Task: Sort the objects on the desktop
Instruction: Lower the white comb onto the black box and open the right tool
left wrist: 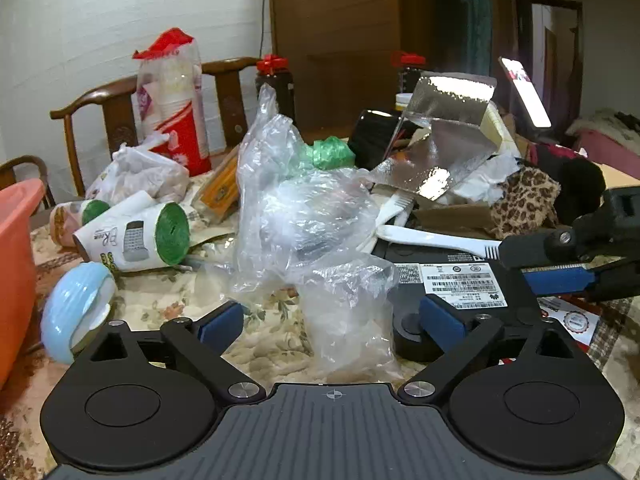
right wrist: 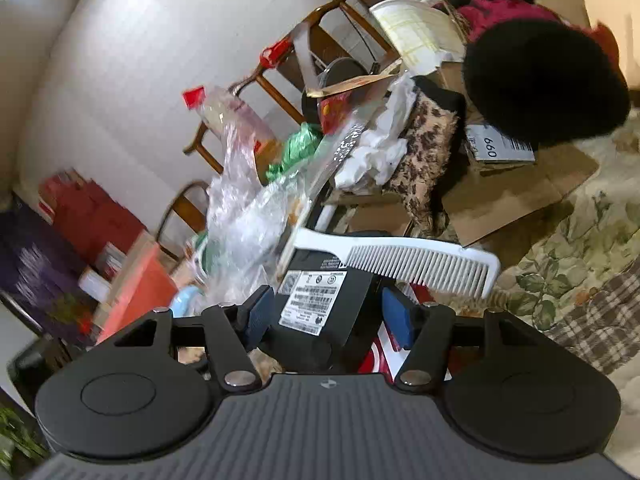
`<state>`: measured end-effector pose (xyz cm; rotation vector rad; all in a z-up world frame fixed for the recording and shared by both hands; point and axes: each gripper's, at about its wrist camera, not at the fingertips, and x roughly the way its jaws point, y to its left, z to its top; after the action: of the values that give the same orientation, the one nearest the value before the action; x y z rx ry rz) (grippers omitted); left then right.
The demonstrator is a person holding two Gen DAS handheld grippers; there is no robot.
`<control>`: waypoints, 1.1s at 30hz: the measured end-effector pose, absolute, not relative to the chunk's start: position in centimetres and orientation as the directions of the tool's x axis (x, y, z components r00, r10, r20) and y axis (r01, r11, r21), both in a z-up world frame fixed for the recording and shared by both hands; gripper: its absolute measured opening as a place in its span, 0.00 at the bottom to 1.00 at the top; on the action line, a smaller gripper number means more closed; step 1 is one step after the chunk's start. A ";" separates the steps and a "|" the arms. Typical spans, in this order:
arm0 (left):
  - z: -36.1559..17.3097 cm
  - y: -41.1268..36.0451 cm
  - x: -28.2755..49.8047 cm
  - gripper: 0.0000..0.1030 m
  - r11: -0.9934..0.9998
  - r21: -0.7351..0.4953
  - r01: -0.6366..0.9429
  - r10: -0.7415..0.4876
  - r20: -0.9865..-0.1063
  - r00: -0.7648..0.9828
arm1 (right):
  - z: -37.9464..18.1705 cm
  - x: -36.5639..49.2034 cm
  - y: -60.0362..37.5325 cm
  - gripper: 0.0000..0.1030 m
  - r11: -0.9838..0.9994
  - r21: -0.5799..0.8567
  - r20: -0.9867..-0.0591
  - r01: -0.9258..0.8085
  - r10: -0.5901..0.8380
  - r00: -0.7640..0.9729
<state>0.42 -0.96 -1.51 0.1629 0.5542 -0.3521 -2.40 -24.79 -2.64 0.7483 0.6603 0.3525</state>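
A crumpled clear plastic bag (left wrist: 316, 236) stands in the middle of the cluttered table, its lower end between the open blue-padded fingers of my left gripper (left wrist: 332, 320). To its right lies a black router-like device (left wrist: 452, 280) with white barcode labels. A white comb (left wrist: 432, 236) rests across it. My right gripper (left wrist: 560, 268) comes in from the right over the device. In the right wrist view the right gripper (right wrist: 328, 316) is open with the black device (right wrist: 320, 300) between its fingers and the comb (right wrist: 404, 258) just beyond them.
An orange basin (left wrist: 16, 264) is at the left edge, beside a light blue bowl (left wrist: 76, 308) and tipped paper cups (left wrist: 136, 236). Silver foil (left wrist: 440, 136), a green bag (left wrist: 328, 152), a leopard-print cloth (left wrist: 524, 200), cardboard (right wrist: 512, 196) and a black fluffy item (right wrist: 544, 80) crowd the back.
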 end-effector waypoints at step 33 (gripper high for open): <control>0.7 3.1 -0.1 0.90 0.932 0.152 0.329 -0.219 -0.486 0.846 | 1.7 -1.6 -21.6 0.61 0.919 0.365 -0.515 -0.150 0.333 0.790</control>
<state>-0.11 3.14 0.68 0.2348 0.4818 -0.2915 -1.57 -21.58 1.73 0.3153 0.6078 0.2651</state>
